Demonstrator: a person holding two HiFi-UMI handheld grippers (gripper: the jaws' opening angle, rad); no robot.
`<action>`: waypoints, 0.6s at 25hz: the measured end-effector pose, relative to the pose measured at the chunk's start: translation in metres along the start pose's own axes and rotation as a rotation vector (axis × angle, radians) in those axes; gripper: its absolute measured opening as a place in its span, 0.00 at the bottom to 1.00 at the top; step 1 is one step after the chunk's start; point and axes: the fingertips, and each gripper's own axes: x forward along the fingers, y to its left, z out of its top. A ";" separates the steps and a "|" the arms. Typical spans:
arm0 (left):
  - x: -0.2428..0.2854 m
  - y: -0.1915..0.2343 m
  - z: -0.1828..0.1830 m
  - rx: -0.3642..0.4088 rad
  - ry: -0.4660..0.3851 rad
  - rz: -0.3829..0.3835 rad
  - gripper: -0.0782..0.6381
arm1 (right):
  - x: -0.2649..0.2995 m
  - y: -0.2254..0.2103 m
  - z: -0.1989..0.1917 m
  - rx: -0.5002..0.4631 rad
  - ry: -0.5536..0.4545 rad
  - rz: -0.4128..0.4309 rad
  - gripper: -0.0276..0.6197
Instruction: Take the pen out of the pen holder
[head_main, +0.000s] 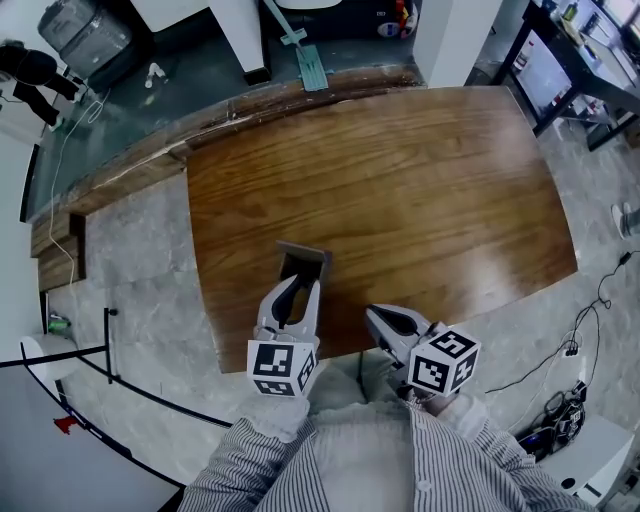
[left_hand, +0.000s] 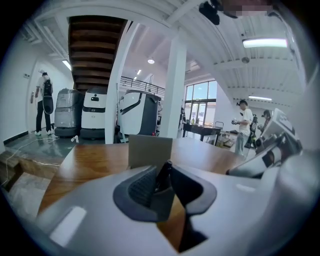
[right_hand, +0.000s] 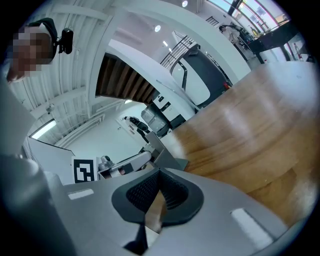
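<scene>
Left gripper view shows left gripper (left_hand: 167, 166) pinching the dark pen (left_hand: 161, 181) just before the pen holder (left_hand: 150, 150).

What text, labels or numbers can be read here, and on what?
No readable text in any view.
Left cube: black-and-white square markers only, no letters or digits.
Right cube: the same kind of markers, no letters or digits.
Machines in the background: any print is too small to read.
</scene>
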 end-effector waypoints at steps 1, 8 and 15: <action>-0.001 0.002 0.001 -0.006 -0.002 0.007 0.22 | 0.001 0.001 0.000 -0.003 0.001 0.003 0.04; -0.009 0.011 0.009 -0.039 -0.024 0.038 0.18 | 0.003 0.010 0.008 -0.035 -0.003 0.022 0.04; -0.023 0.016 0.021 -0.051 -0.066 0.062 0.18 | 0.009 0.025 0.021 -0.089 -0.006 0.054 0.04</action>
